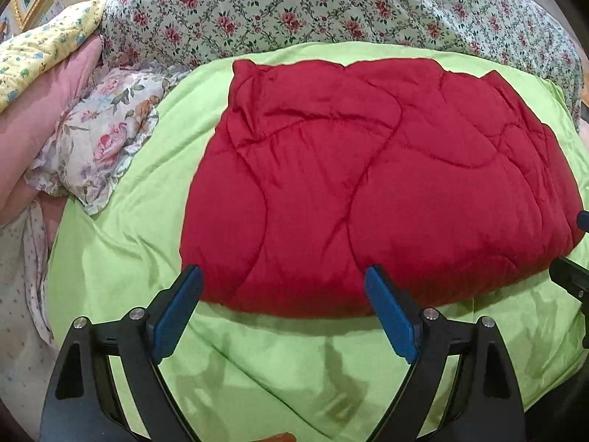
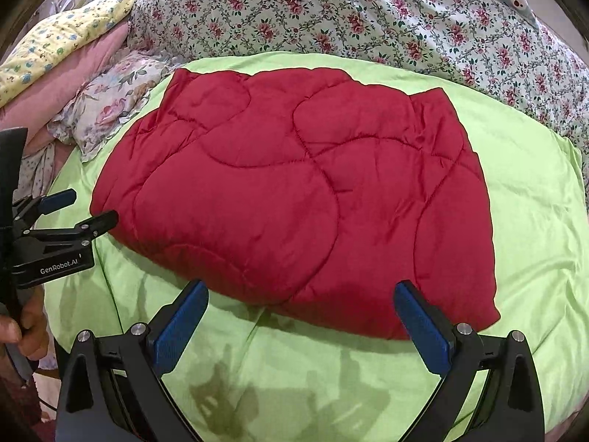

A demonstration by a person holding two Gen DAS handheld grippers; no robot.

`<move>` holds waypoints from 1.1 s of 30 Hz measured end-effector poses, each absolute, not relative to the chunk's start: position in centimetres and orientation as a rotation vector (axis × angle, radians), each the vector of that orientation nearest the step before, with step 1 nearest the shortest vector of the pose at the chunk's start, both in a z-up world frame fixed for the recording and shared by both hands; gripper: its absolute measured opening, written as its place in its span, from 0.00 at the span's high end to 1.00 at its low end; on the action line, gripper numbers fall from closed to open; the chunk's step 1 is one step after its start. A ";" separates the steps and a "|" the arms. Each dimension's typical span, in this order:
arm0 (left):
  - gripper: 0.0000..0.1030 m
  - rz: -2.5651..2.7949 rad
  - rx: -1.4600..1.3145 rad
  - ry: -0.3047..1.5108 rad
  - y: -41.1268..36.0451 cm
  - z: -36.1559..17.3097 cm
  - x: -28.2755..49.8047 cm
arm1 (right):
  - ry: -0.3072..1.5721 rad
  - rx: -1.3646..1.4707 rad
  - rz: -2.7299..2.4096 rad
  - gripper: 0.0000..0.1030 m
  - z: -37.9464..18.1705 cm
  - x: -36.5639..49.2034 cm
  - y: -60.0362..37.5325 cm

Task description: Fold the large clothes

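Hovering wide open and empty, left gripper (image 1: 283,309) and right gripper (image 2: 302,316) face the folded quilt (image 1: 368,184). Next fold likely needs near-edge grips.

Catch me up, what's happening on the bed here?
A person holds a gripper in each hand over a red quilted comforter, which lies folded into a thick rectangle on a light green sheet. The left gripper and the right gripper are both open at the comforter's near edge, gripping nothing. Floral bedding and pillows lie behind it.
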State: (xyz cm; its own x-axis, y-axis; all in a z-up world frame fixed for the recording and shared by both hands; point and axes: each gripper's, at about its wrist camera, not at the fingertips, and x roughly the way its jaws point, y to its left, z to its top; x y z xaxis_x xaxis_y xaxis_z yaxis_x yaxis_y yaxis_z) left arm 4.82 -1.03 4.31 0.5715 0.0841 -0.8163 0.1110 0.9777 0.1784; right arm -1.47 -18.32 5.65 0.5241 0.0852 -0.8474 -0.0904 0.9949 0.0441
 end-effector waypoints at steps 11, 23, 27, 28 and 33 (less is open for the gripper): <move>0.13 -0.006 0.243 0.966 -1.7 4.1 6.3 | 1.013 0.003 0.097 0.02 5.8 0.4 -19.2; 0.12 -0.001 0.251 0.965 -2.0 4.1 7.0 | 1.020 0.008 0.101 0.02 5.7 1.1 -19.6; 0.12 -0.001 0.250 0.964 -1.8 4.1 7.1 | 1.025 0.010 0.104 0.02 5.5 1.4 -19.6; 0.12 0.000 0.251 0.963 -1.8 4.2 7.1 | 1.026 0.009 0.104 0.02 5.5 1.4 -19.6; 0.12 0.002 0.258 0.951 -1.7 4.3 7.2 | 1.024 0.011 0.106 0.01 5.5 1.5 -19.7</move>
State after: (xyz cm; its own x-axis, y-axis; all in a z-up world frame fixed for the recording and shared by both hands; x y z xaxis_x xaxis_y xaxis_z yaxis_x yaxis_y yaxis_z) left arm 7.22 -1.71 4.33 0.5833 0.1145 -0.8041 0.1115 0.9694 0.2188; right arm 1.50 -19.68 5.53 0.5155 0.0935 -0.8518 -0.0836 0.9948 0.0586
